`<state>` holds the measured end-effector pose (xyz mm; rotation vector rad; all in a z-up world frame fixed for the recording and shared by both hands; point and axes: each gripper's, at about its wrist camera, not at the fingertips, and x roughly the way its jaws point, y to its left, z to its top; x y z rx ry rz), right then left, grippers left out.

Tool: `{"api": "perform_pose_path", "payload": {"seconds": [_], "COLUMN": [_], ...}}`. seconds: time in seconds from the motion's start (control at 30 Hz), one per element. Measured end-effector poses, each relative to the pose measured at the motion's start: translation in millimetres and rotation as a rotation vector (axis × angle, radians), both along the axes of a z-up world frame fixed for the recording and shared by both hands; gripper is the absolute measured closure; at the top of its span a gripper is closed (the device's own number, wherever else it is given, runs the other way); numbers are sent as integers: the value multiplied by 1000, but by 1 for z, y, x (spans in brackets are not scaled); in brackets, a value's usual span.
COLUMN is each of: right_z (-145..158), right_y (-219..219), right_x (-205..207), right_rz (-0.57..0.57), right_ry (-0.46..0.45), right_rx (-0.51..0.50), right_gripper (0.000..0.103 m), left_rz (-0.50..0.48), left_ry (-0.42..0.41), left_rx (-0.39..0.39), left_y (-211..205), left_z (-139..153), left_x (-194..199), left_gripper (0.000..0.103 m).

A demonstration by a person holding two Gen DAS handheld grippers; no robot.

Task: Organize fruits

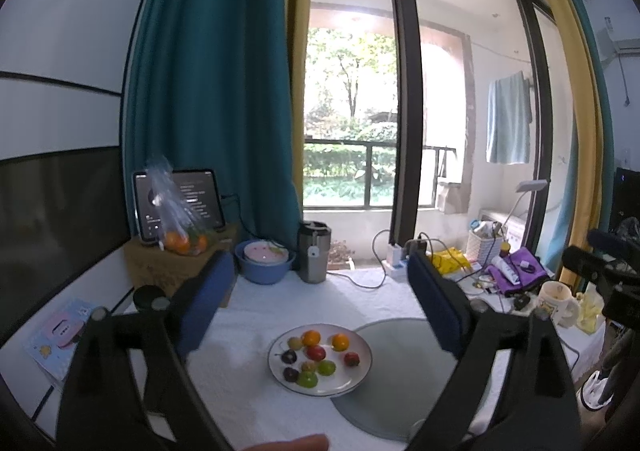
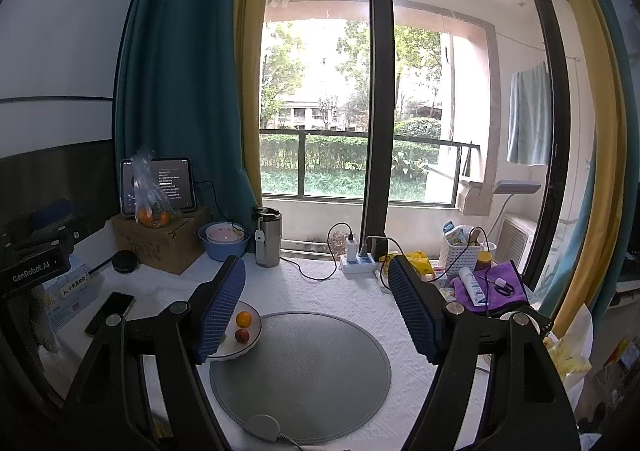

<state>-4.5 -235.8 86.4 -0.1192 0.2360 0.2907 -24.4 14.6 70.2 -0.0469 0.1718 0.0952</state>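
**On the white tablecloth: fruit plate, both grippers empty**

On the white tablecloth sits a white plate of small fruits: oranges, red, green and dark ones; it partly overlaps the grey round mat; left gripper above it, jaws spread wide, nothing between; right gripper over the mat, released, empty; plate just left of its left finger; bagged oranges on the cardboard box at back left.
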Motion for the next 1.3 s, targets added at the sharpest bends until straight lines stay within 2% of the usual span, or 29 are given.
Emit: {"api": "perform_pose_path", "payload": {"seconds": [1.3], "right_z": [0], "right_y": [1], "right_x": [1], "right_rz": [-3], "right_ry": [2], "right_rx": [0], "right_gripper": [26], "left_rz": [-6], "left_ry": [-5], "left_rx": [-9], "left_y": [4], "left_z": [1], "left_x": [1], "left_gripper": [12]}}
